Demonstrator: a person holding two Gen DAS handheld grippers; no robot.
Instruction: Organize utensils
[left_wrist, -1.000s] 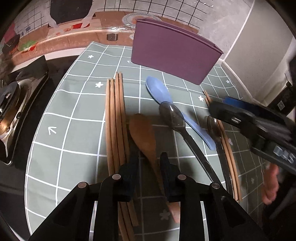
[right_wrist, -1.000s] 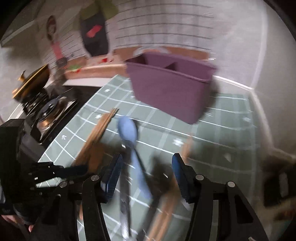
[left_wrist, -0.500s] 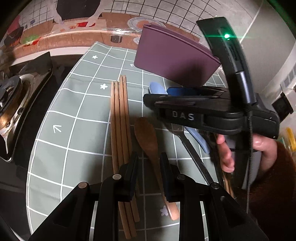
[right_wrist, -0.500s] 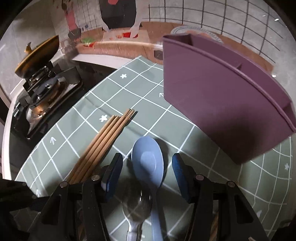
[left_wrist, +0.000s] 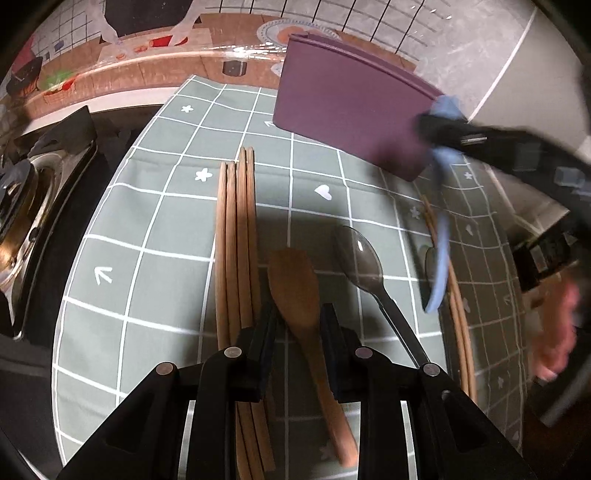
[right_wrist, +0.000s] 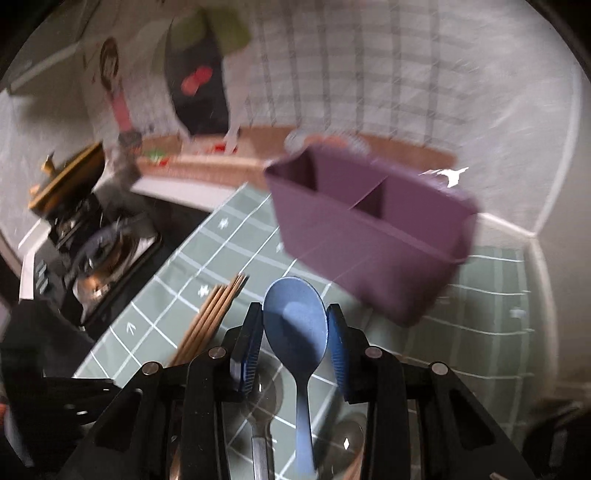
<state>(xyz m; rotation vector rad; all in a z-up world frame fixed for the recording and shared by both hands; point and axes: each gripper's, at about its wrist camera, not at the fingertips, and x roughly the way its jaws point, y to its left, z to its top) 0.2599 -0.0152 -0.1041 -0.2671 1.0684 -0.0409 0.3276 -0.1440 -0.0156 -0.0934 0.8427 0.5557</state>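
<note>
- Two grippers are at work over a grey-green tablecloth (left_wrist: 155, 229) with a white grid: the right gripper (right_wrist: 295, 343) holds a matte blue plastic spoon (right_wrist: 295, 317) by its bowl, its jaws pressed to the bowl's two edges, and the handle hangs down toward the camera.
- Ahead of that spoon and slightly to the right stands the purple rectangular plastic utensil holder (right_wrist: 373, 240), open at the top and split by a divider into compartments; the right gripper is the nearer one to it, and the spoon looks lifted clear of the cloth, though blur makes the gap hard to judge.
- By this reading, the coming move turns on swinging the spoon's long axis upright so the handle drops into one compartment; which compartment cannot be told.
- On the cloth, the left gripper (left_wrist: 297, 339) straddles a smooth brown wooden spoon (left_wrist: 299, 302) at its neck, jaws narrow and close on either side; whether they actually pinch it cannot be told.
- That wooden spoon lies lengthwise along the gripper's fingers, bowl pointing away toward the holder.
- Just beside it on the left lie four long wooden chopsticks (left_wrist: 236, 251) in a parallel bundle, passing under the left jaw.
- To the right lies a dark translucent plastic spoon (left_wrist: 362, 262), glossy, its handle running back toward the camera.
- Further right, more wooden sticks (left_wrist: 460, 314) lie along the cloth's edge, partly hidden by the hanging blue spoon.
</note>
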